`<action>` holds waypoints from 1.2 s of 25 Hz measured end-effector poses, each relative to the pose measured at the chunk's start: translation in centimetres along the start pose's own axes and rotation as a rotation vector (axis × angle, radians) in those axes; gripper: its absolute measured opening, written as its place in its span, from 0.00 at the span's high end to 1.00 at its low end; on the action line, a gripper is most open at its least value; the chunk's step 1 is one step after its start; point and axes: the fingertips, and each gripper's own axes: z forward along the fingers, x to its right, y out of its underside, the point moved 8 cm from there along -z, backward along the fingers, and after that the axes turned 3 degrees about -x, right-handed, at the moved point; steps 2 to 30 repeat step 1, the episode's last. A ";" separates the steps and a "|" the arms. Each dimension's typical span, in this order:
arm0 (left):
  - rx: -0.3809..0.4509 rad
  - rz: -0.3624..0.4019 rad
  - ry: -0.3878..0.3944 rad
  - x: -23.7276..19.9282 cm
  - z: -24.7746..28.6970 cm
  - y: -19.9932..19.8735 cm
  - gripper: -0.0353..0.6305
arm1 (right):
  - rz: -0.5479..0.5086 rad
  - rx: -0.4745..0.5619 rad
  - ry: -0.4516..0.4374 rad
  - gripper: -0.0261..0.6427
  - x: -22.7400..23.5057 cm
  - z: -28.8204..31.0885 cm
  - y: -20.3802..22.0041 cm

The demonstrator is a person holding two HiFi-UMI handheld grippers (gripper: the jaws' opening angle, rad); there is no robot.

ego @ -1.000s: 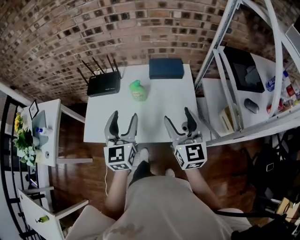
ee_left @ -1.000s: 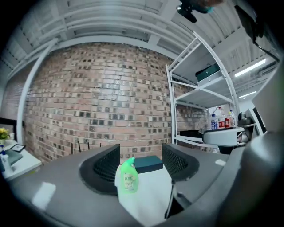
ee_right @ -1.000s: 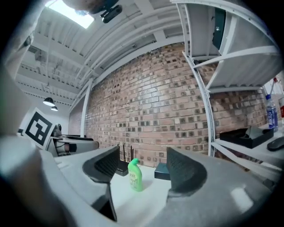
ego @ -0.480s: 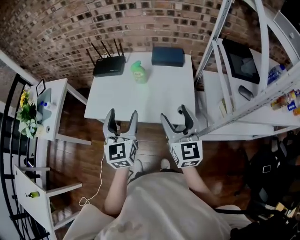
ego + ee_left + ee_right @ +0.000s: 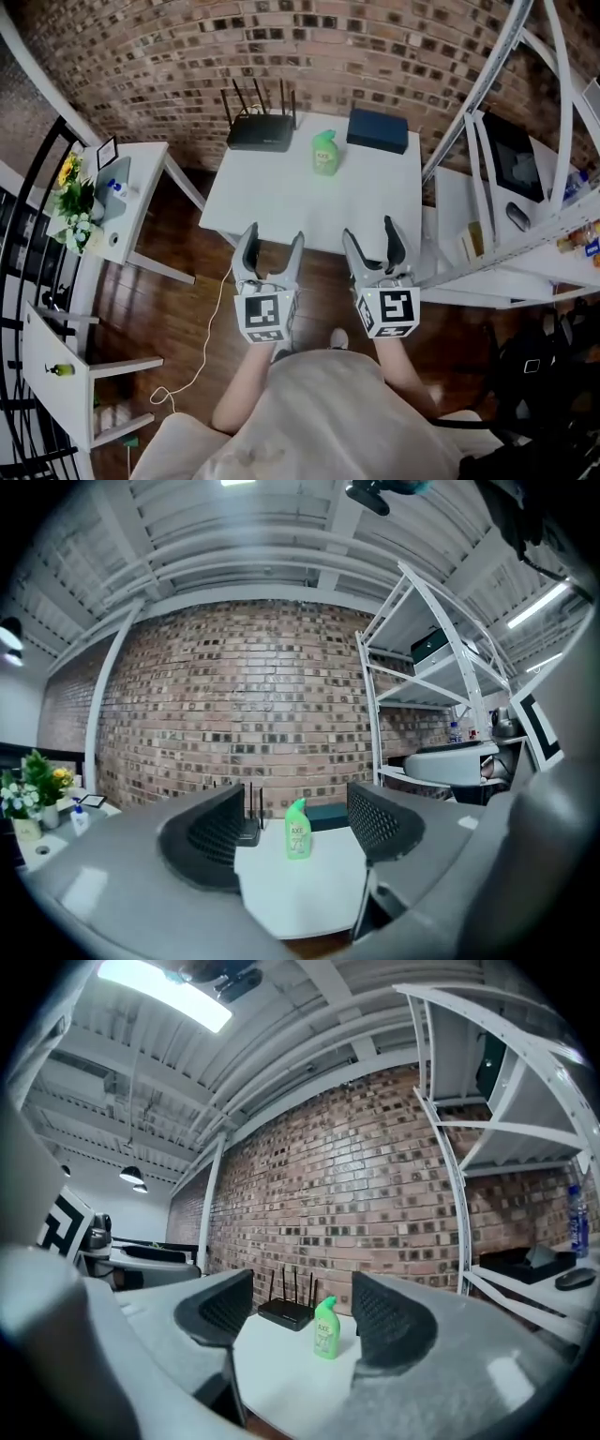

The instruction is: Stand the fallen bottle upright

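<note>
The green bottle [image 5: 325, 152] stands upright at the back of the white table [image 5: 281, 202], between a router and a dark box. It shows far ahead in the left gripper view [image 5: 297, 829] and the right gripper view [image 5: 326, 1328]. My left gripper [image 5: 271, 236] hovers off the table's front edge, over the wooden floor; its jaws are wide apart and closing, with nothing between them. My right gripper [image 5: 371, 231] is beside it at the same edge, open and empty. Both point level toward the bottle, well short of it.
A black router [image 5: 259, 131] with antennas and a dark blue box [image 5: 379, 130] flank the bottle. White metal shelving [image 5: 487, 150] stands to the right. A side table with flowers [image 5: 77, 192] is at the left. A white cable [image 5: 202, 347] lies on the floor.
Both grippers have drawn back from over the table's front edge to above the floor. The left jaws stand wider than a second ago. The bottle has stayed upright in place.
</note>
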 end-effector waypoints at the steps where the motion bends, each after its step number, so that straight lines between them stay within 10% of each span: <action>1: -0.007 -0.015 -0.002 -0.8 -0.3 0.2 0.42 | -0.007 0.004 0.001 0.49 -0.6 0.2 -0.3; 30: -0.007 -0.015 -0.002 -0.8 -0.3 0.2 0.42 | -0.007 0.004 0.001 0.49 -0.6 0.2 -0.3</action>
